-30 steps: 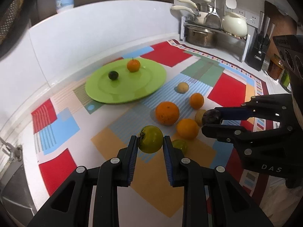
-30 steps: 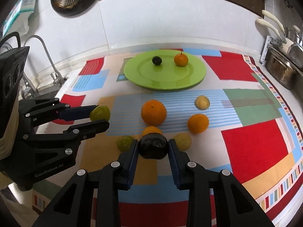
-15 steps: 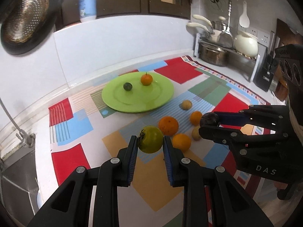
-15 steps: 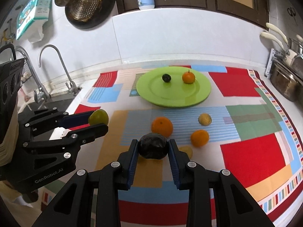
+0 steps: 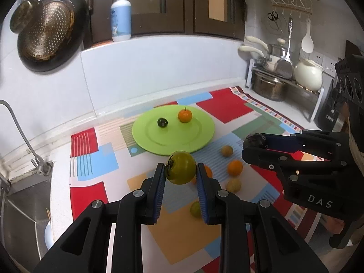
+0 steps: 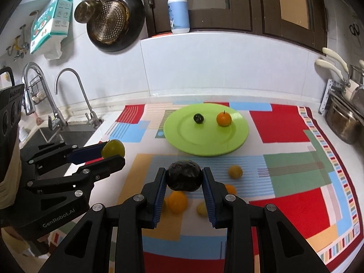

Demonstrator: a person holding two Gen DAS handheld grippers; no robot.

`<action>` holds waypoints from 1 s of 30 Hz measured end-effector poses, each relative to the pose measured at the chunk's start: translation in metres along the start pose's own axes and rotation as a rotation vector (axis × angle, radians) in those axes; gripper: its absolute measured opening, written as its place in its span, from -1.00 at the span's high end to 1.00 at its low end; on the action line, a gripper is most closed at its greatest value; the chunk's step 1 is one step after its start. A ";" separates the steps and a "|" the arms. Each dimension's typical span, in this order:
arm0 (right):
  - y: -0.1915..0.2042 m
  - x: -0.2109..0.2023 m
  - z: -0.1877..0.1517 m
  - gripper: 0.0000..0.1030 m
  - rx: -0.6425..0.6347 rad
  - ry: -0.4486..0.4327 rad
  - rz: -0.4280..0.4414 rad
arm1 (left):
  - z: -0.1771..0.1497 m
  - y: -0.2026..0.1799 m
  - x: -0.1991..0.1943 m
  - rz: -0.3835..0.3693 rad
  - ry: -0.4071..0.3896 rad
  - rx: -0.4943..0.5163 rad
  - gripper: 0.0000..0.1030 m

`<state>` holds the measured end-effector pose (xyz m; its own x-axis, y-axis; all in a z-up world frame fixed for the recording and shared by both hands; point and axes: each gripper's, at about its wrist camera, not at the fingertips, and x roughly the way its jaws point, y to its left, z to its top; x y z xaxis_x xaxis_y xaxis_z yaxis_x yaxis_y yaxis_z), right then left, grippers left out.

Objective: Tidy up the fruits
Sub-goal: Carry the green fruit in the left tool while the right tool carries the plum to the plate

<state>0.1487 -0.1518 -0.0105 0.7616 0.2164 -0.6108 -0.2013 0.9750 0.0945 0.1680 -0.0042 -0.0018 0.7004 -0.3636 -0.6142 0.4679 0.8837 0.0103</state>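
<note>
Steel sink [image 6: 52, 134] and two curved faucets [image 6: 75, 91] are at the far left of the kitchen counter, and above them a perforated colander [image 6: 109, 20] hangs on the white wall beside a dark pan. To the right of the sink, the left gripper [image 5: 180, 174] is above the patchwork mat [image 6: 284, 122], and its blue pads are closed narrowly on a yellow-green round fruit [image 5: 180, 170], which is in the air and touches nothing else. A lime green plate [image 5: 147, 134] lies on the far middle part of the mat; on it are a small dark fruit [image 5: 162, 122] on the left and a small orange with a stem [image 5: 184, 116] on the right, apart from each other. Nearer than the plate, several loose fruits lie on the mat: a pale yellow fruit [image 6: 235, 172], an orange [image 5: 235, 167], another yellowish fruit [image 5: 233, 185], and a small green fruit [image 5: 195, 209] half hidden behind the left gripper's right finger. An orange-coloured fruit [image 6: 177, 201] lies below the right gripper [image 6: 183, 178], partly covered by it. This gripper holds a dark, almost black rounded fruit [image 6: 183, 178] firmly between its two pads, also lifted above the mat. At the far right stand a rack with steel pots [image 5: 268, 88], a white kettle [image 5: 308, 74], and hanging utensils [image 5: 307, 36].
</note>
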 end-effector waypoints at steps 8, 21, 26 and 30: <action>-0.013 -0.008 0.017 0.37 -0.019 -0.047 0.021 | 0.016 -0.008 -0.004 0.045 -0.043 -0.040 0.47; -0.034 0.003 0.048 0.37 -0.023 -0.078 0.072 | 0.043 -0.016 0.005 0.107 -0.073 -0.054 0.47; -0.040 0.014 0.060 0.37 -0.017 -0.076 0.082 | 0.053 -0.015 0.013 0.126 -0.083 -0.053 0.47; -0.044 0.025 0.071 0.37 -0.021 -0.076 0.080 | 0.061 -0.010 0.023 0.138 -0.084 -0.053 0.47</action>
<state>0.2201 -0.1860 0.0257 0.7866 0.2980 -0.5407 -0.2757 0.9532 0.1241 0.2127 -0.0395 0.0323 0.7997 -0.2588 -0.5417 0.3365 0.9405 0.0474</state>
